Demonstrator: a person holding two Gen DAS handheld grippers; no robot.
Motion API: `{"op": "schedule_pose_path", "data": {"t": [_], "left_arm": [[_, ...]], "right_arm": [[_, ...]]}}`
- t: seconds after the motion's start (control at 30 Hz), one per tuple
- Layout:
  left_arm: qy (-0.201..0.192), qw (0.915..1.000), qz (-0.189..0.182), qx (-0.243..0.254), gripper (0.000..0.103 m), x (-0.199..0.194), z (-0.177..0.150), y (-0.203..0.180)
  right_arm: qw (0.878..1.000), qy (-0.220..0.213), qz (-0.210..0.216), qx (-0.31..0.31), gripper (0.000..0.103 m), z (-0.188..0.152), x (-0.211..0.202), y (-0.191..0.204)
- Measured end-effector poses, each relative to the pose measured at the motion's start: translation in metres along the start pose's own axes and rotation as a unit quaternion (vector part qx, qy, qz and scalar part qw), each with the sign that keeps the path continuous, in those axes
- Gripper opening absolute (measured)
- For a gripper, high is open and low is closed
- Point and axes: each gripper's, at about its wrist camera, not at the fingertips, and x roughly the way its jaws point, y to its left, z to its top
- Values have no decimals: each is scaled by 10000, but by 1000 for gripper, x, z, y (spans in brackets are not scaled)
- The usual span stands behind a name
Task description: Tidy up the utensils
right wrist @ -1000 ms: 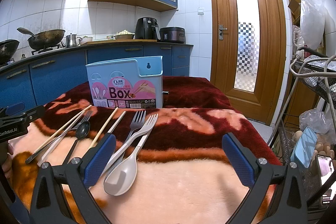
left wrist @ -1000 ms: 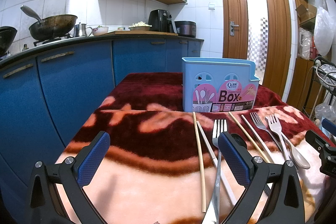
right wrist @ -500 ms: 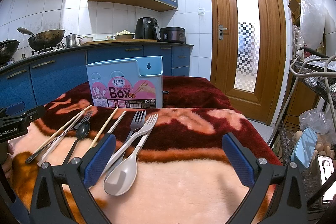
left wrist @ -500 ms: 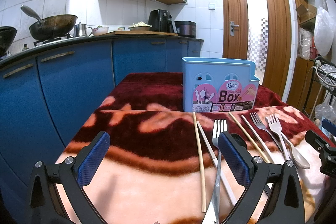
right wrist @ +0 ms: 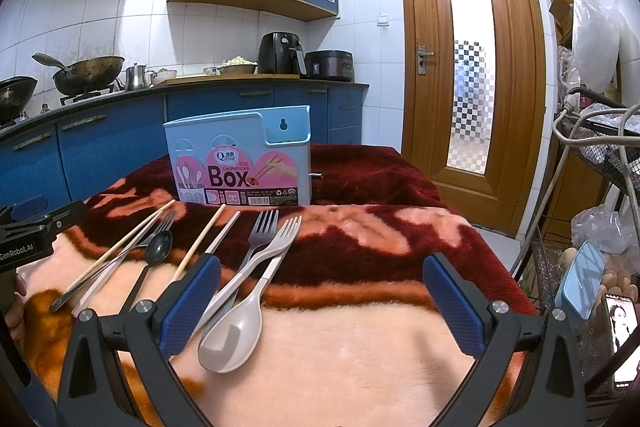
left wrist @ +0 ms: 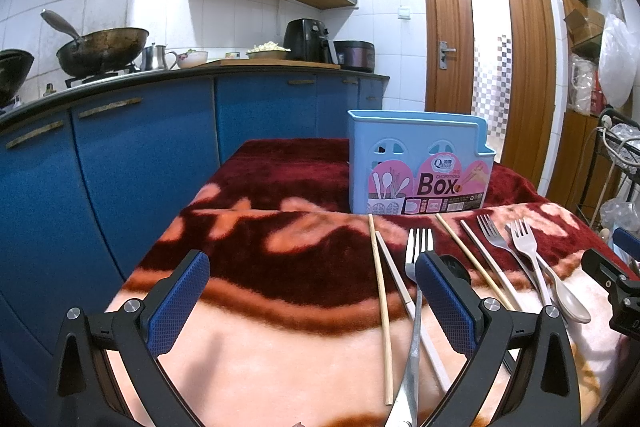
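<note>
Home kitchen: wok (left wrist: 100, 49) on stove, blue cabinets (left wrist: 140, 155), tiled walls.

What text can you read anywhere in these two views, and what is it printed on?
"Box": pink label on the blue utensil holder.
"CHOPSTICKS": small line above "Box" on that label.
"Qinar", roughly: round logo at the label top; the characters beside it are too small to read.
"GenRobot.AI": body of the left hand-held gripper, first letter cut off at the frame edge.
Barcode strip and icons along the label bottom: too small to read.
</note>
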Motion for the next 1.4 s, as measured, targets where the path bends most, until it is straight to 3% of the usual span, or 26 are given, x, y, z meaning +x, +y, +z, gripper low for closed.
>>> {"op": "schedule_pose_path", "data": {"t": [0.17, 0.43, 0.9, 1.07, 1.17, 1.33, 1.4], "left_arm": [[14, 10000, 17, 21, 102, 1, 0, -2], [244, 9997, -20, -18, 102, 6, 4, 3], [1275, 9915, -241, -59, 102, 33, 33, 13], [1739, 9839, -373, 143, 102, 45, 37, 6], [2038, 9768, -608, 251, 101, 55, 39, 0], [2503, 9645, -653, 523, 79, 70, 44, -7], [2702, 9588, -677, 556, 75, 79, 43, -8]], "right_arm": [[9999, 69, 27, 83, 103, -2, 4, 4], [9976, 571, 278, 264, 103, 10, 9, -6], [9831, 1730, 580, 176, 102, 36, 35, -9], [9718, 2263, 661, 32, 90, 39, 50, -6], [9619, 2626, 756, -31, 75, 40, 60, -5], [9460, 3108, 913, -90, 58, 42, 75, -2], [9388, 3292, 1007, -103, 52, 42, 81, 0]]}}
